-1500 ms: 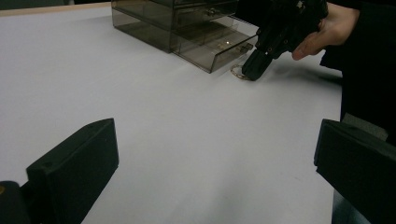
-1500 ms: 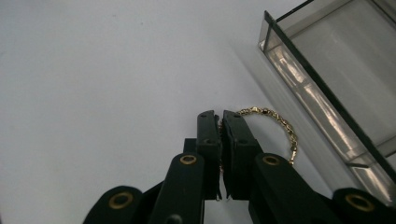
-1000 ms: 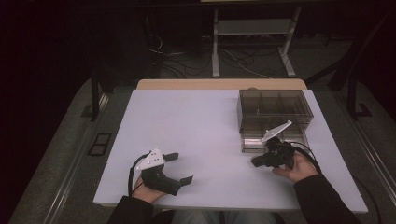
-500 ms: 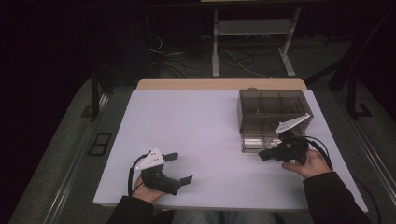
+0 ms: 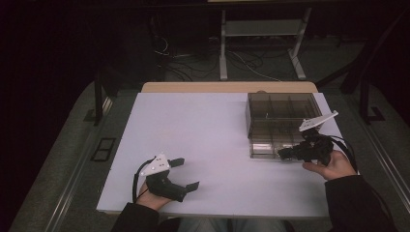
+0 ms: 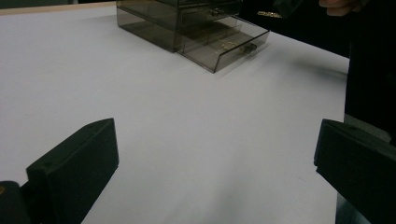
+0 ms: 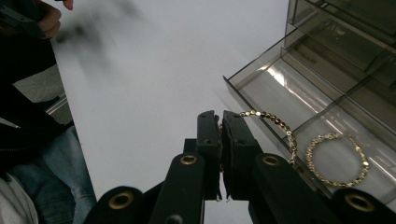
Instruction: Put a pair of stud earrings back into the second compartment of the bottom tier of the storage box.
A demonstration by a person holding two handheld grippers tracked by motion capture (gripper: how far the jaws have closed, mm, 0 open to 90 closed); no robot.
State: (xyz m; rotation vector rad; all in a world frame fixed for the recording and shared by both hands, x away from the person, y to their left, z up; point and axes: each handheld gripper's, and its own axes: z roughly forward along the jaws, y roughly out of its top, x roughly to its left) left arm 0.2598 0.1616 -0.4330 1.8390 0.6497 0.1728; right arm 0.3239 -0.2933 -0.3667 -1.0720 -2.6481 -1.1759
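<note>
My right gripper (image 7: 220, 140) pinches a gold bracelet (image 7: 273, 122) at the near edge of the open drawer (image 5: 265, 149), at the table's right. A second bracelet (image 7: 335, 160) already lies inside. I judge I should carry mine further over the drawer floor, lower it, then release, so it does not catch the rim. My left gripper (image 5: 184, 174) rests open, near left. The table (image 5: 203, 130) is plain white; the room beyond is dark, with cables on the floor.

Dim room, evenly lit white table (image 5: 217, 140), dark surroundings, motion blur in the right gripper view.
</note>
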